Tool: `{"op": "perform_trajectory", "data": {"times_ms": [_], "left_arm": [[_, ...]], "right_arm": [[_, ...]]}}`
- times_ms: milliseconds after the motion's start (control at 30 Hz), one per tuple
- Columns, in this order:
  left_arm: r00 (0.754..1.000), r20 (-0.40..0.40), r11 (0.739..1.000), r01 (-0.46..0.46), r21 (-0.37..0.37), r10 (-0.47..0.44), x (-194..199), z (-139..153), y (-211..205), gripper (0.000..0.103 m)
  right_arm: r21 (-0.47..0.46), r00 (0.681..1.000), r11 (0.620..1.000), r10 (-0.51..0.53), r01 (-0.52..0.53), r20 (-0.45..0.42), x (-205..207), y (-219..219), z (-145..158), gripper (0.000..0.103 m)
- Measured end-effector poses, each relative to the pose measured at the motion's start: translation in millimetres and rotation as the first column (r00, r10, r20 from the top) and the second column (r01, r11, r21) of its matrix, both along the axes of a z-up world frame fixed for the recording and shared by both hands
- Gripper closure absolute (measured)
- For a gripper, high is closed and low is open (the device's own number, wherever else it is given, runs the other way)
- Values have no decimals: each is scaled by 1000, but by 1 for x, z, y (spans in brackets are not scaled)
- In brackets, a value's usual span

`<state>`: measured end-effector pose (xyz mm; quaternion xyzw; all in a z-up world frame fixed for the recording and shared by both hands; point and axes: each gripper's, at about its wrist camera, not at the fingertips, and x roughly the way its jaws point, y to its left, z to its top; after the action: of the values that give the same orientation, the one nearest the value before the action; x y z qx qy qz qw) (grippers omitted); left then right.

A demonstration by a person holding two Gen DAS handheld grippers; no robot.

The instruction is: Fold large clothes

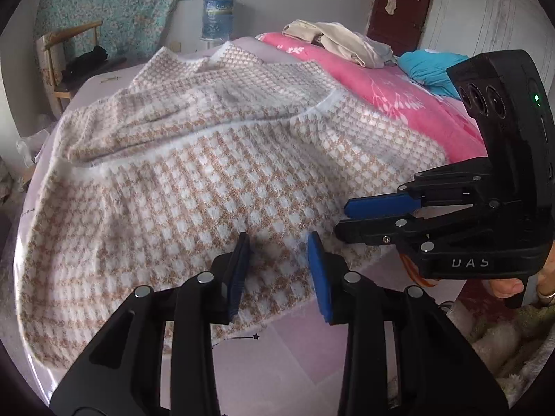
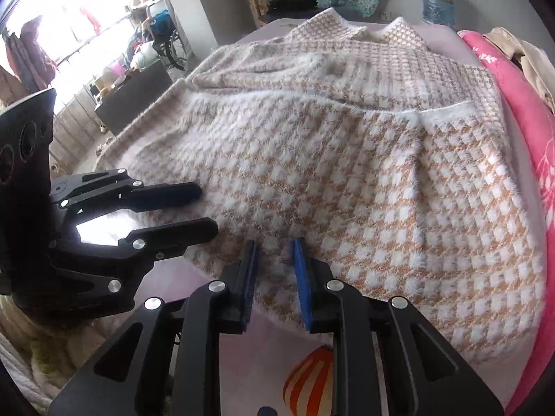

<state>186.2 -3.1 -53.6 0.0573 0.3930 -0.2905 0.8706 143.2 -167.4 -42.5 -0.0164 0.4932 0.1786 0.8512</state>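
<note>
A large fuzzy tan-and-white checked sweater (image 1: 194,180) lies spread on a pale pink bed sheet (image 1: 277,350), with a sleeve folded across its middle. It also shows in the right wrist view (image 2: 347,180). My left gripper (image 1: 279,239) is open, its blue pads over the sweater's near hem. My right gripper (image 2: 275,242) is open over the same hem, a little to the right. In the left wrist view the right gripper (image 1: 341,216) shows at the right; in the right wrist view the left gripper (image 2: 208,208) shows at the left. Neither holds cloth.
A pink floral quilt (image 1: 399,93) lies along the right of the bed, with beige clothes (image 1: 340,41) and a blue garment (image 1: 430,67) on it. A wooden chair (image 1: 66,62) and a blue water bottle (image 1: 218,15) stand beyond the bed.
</note>
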Motion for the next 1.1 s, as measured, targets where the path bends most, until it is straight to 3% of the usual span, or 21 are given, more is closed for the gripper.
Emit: {"op": "perform_trajectory", "data": {"times_ms": [67, 133, 200, 300, 400, 467, 533, 600, 700, 800, 833, 900, 1033, 1100], "left_arm": [[1000, 16, 1000, -17, -9, 17, -7, 5, 7, 70], [998, -30, 999, -51, 9, 51, -5, -9, 9, 70], [997, -18, 997, -76, 8, 76, -5, -17, 8, 68], [996, 4, 996, -92, 14, 92, -11, -5, 11, 68], [982, 36, 982, -188, -7, 188, -14, 3, 37, 68], [972, -43, 972, -233, -10, 233, -2, -14, 51, 66], [969, -81, 967, -241, -86, 235, 3, -27, 62, 65], [966, -104, 964, -246, -103, 236, 4, -20, 67, 65], [957, -26, 954, -290, -70, 289, -6, -4, 81, 65], [920, -62, 921, -389, -31, 387, 1, -18, 111, 61], [913, -107, 914, -401, -61, 394, 5, -26, 122, 62], [906, -146, 898, -417, -143, 398, 6, -23, 137, 66], [886, -107, 870, -463, -170, 451, 2, -7, 155, 53], [863, -181, 854, -498, -151, 472, 11, -21, 166, 55]], "right_arm": [[-28, 999, 999, 26, -25, 48, -11, 4, 9, 82], [-52, 1000, 998, 22, -21, 22, -14, 8, -6, 82], [-50, 1000, 999, -6, 8, 22, -15, 8, -21, 82], [-58, 999, 998, -37, 39, 37, -16, 3, -4, 81], [-115, 994, 990, -77, 85, 77, -23, -11, 1, 81], [-87, 993, 989, -120, 120, 6, -18, -24, -20, 81], [-55, 990, 989, -137, 138, 15, -16, -29, -21, 81], [-75, 991, 988, -133, 134, 19, -19, -28, -11, 81], [-99, 980, 977, -186, 192, 67, -32, -44, 2, 81], [-55, 960, 958, -281, 281, 14, -32, -79, -17, 81], [2, 956, 956, -295, 295, 1, -32, -88, -22, 81], [-4, 960, 960, -279, 279, -15, -30, -87, -16, 81], [-6, 943, 944, -328, 329, 51, -36, -103, 8, 75], [41, 921, 920, -389, 389, -7, -33, -124, -2, 75]]}}
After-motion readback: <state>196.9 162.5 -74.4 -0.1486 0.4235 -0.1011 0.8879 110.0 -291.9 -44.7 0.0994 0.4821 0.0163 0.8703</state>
